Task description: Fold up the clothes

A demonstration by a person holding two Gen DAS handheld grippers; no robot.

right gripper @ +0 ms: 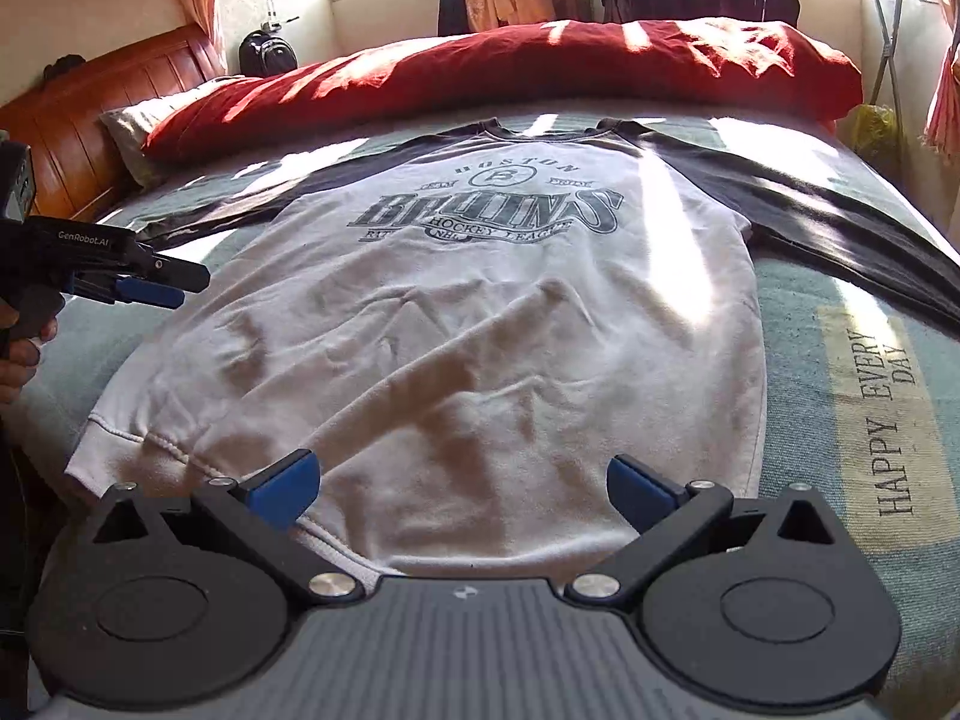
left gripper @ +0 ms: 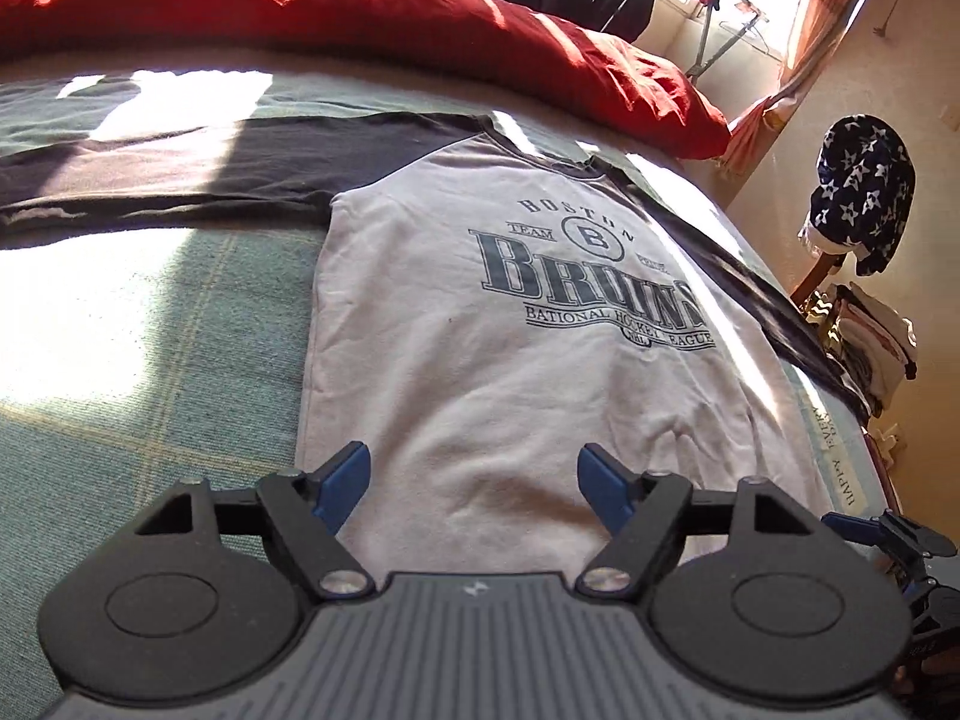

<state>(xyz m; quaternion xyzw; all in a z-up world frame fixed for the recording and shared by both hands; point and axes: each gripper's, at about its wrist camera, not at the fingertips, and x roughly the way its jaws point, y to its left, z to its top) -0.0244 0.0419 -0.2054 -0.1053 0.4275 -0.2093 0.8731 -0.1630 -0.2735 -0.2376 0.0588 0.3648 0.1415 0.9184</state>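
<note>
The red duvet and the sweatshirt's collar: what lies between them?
Only a bare strip of green checked blanket, sunlit, separates the red duvet from the white Bruins sweatshirt; the right wrist view shows it.

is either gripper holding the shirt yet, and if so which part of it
Nothing is held. The left gripper and right gripper are both open above the hem end of the white Bruins-print sweatshirt with dark sleeves.

One sweatshirt (right gripper: 480,324), one red duvet (right gripper: 510,60), one pillow (right gripper: 129,120), two claws.

shirt (right gripper: 456,324) flat on bed (right gripper: 840,420) | duvet (right gripper: 510,66) behind — grippers before hem
</note>
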